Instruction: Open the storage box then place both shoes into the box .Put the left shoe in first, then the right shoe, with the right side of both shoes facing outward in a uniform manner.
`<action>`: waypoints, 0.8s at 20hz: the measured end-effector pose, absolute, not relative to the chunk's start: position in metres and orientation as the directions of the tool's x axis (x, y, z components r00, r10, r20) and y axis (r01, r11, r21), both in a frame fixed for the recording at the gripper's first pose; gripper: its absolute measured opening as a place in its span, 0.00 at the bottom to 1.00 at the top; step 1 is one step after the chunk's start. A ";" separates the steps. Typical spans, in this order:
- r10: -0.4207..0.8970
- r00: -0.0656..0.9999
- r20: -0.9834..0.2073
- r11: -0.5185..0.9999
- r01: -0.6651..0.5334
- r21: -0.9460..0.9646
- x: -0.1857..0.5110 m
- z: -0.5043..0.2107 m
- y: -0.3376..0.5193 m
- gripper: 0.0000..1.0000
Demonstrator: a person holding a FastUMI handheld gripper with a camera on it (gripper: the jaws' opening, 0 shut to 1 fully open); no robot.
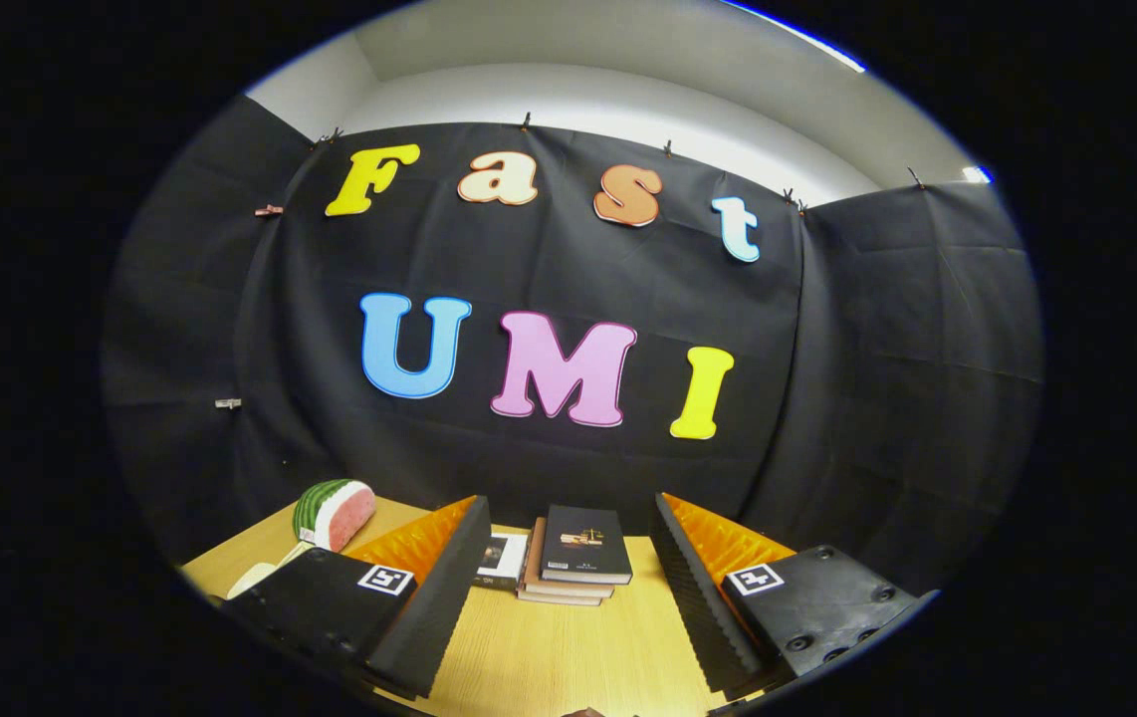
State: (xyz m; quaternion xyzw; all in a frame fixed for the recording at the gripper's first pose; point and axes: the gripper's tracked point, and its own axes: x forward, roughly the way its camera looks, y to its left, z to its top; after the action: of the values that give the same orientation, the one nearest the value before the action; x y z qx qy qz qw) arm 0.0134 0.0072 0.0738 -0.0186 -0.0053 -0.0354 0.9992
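The gripper (pixel 568 607) is held wide apart over bare table (pixel 568 657), nothing between its fingers. Beyond them a stack of books (pixel 576 558) is seen. Shoes would probably be light and pliable, best pinched at the heel collar.

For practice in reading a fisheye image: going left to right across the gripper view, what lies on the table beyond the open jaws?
Watermelon slice → small book lying flat → stack of books, all on the wooden table.
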 end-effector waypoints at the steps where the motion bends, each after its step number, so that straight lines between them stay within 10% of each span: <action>1: -0.074 0.997 0.001 0.997 0.074 -0.037 0.014 0.071 0.005 0.98; 16: -0.068 0.997 -0.030 0.997 0.067 -0.027 0.013 0.065 0.008 0.98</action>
State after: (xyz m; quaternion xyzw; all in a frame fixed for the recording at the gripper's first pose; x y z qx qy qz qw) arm 0.0134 0.0081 0.0648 -0.0131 0.0157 -0.0338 0.9992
